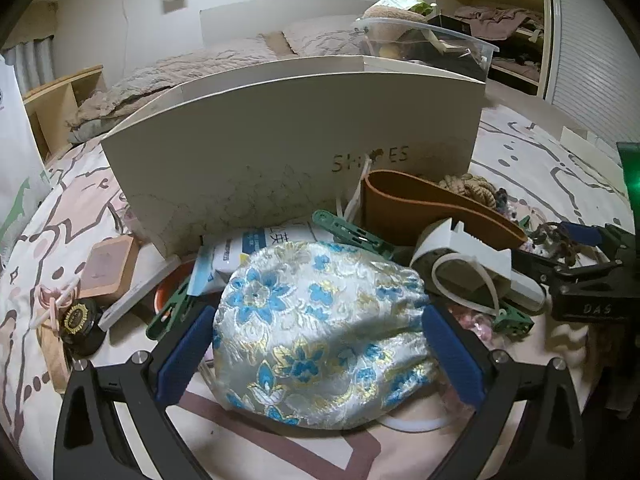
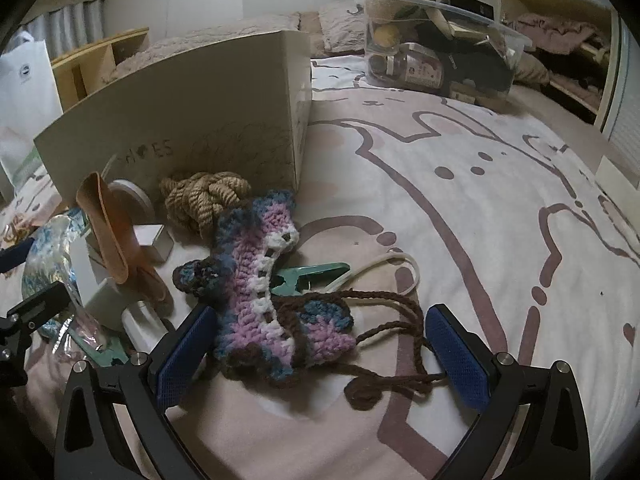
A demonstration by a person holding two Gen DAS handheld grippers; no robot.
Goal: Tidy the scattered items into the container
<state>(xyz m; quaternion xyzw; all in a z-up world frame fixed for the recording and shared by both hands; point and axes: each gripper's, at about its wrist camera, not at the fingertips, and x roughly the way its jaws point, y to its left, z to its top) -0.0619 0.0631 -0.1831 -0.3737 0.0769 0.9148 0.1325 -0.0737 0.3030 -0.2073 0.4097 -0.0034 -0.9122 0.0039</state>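
A white brocade pouch with blue and gold flowers (image 1: 320,332) lies on the bed cover. My left gripper (image 1: 320,312) is open around it, with the blue pads (image 1: 188,352) right at its sides. A purple, blue and white crocheted piece (image 2: 260,300) with brown yarn strings (image 2: 392,360) lies between the fingers of my open right gripper (image 2: 320,312), close to the left pad. The beige shoe box (image 1: 280,140) marked SHOES stands just behind the pile. In the right wrist view the shoe box (image 2: 180,120) is at the back left.
Around the pouch lie a brown leather loop (image 1: 420,208), a rope knot (image 2: 204,200), green clips (image 2: 308,276), a white dispenser with cable ties (image 1: 464,256), a wooden block (image 1: 108,268) and a black round tin (image 1: 78,320). A full clear plastic bin (image 2: 440,52) stands far back.
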